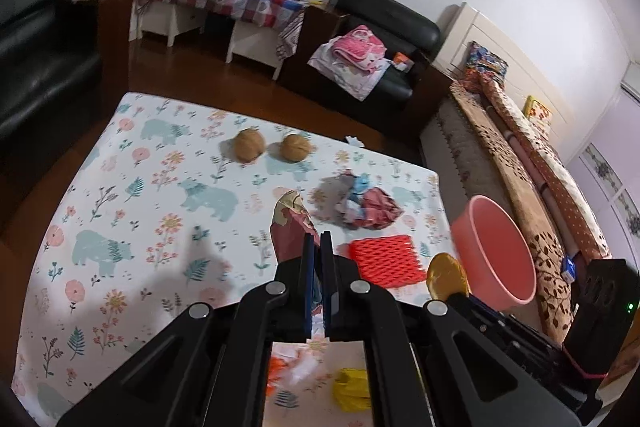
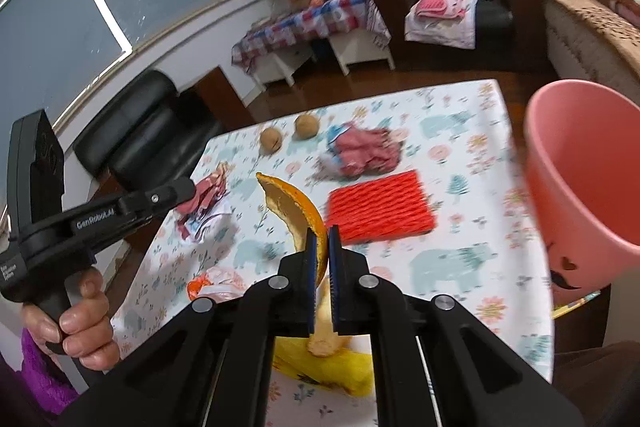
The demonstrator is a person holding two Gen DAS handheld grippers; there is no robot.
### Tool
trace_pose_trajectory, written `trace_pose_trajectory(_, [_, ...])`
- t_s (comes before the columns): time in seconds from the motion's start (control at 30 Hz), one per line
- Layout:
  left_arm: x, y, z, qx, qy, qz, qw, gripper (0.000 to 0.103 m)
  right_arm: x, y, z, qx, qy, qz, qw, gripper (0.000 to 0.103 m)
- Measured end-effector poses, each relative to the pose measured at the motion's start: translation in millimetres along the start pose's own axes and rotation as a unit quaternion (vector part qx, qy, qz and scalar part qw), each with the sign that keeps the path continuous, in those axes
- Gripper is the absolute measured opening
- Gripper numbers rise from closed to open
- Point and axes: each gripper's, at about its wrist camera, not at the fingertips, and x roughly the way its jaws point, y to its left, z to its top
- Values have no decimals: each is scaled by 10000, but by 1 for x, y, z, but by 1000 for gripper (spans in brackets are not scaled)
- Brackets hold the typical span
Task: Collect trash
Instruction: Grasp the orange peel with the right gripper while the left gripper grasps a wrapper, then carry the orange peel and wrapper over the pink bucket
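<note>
In the right wrist view alone, a hand (image 2: 82, 323) grips the left gripper (image 2: 188, 189), seemingly clamping a wrapper (image 2: 208, 189).

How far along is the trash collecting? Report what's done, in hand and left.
Done: nothing visible inside the pink bin.
In hand: the left gripper is shut on a red wrapper; the right gripper is shut on an orange peel.
Left: the red foam net, crumpled wrapper, yellow scrap, orange-white scrap and two walnuts.
</note>
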Motion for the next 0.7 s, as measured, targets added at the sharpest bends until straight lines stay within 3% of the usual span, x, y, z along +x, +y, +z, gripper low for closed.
trace_pose_trajectory(0.33, [-3,-64,9,490,-208,-475,9975,2,-44,-43,0,367,-505,-424,9971,6])
trace_pose_trajectory(0.7, [17,-147,10,1094,-159,-995,9889,2,-79,-96,1,875,-918,-855,9882,6])
